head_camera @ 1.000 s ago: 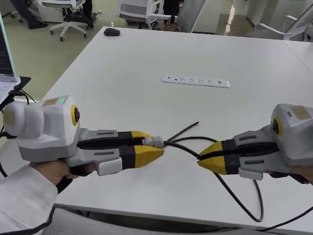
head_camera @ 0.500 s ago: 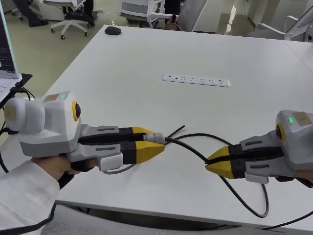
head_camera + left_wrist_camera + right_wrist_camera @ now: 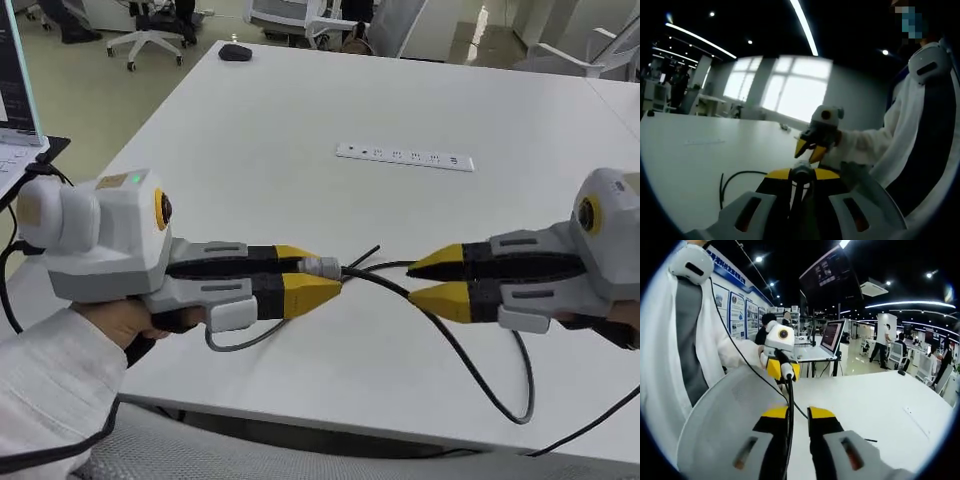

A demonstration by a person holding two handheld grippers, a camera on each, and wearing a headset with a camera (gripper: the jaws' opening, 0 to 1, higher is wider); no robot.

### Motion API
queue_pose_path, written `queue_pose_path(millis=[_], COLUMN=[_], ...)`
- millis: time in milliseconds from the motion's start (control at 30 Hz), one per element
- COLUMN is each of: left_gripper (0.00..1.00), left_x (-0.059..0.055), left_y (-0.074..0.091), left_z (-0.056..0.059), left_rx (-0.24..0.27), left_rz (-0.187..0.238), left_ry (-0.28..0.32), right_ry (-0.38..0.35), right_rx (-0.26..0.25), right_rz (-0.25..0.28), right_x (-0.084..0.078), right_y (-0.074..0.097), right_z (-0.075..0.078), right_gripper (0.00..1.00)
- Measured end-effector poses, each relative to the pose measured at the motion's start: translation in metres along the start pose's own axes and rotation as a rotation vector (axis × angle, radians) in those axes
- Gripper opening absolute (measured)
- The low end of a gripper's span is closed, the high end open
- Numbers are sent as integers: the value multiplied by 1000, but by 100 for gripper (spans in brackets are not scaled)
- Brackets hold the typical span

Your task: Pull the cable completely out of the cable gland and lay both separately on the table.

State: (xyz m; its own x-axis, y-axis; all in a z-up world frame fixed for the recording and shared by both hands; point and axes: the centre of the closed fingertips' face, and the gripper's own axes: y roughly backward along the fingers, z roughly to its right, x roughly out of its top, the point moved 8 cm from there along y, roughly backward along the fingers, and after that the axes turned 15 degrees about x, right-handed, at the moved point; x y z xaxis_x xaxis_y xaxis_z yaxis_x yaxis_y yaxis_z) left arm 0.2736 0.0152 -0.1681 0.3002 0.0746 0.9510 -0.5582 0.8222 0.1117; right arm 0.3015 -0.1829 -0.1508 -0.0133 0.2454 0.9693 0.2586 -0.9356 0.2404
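Two grippers meet above the table [image 3: 300, 130]: my left gripper [image 3: 330, 275] clamps the gland [image 3: 318, 266] at its tips, my right gripper [image 3: 415, 281] stands open astride the cable [image 3: 470, 365] just beside it. I judge it best to close the right near the gland and pull straight, left held steady.

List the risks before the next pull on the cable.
1. The right gripper is open, the cable running loose between its fingers; a pull now would likely slide along it.
2. The left gripper pinches the cable gland only at its fingertips; a hard tug might twist it free.
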Motion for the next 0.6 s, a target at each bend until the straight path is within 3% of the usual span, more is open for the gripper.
queue_pose_path(millis=[167,367,600], left_gripper=[16,16,16], left_x=[-1,-1,-1], left_y=[0,0,-1], left_z=[1,1,1], left_rx=[-7,-7,-11], left_rz=[-5,-5,-8], left_ry=[-5,2,-1], right_ry=[4,34,43], right_rx=[37,87,94], right_rz=[52,-10,-17], right_x=[16,16,16], right_y=[-9,-29,-39], right_z=[-1,-6,-1], right_gripper=[17,18,14])
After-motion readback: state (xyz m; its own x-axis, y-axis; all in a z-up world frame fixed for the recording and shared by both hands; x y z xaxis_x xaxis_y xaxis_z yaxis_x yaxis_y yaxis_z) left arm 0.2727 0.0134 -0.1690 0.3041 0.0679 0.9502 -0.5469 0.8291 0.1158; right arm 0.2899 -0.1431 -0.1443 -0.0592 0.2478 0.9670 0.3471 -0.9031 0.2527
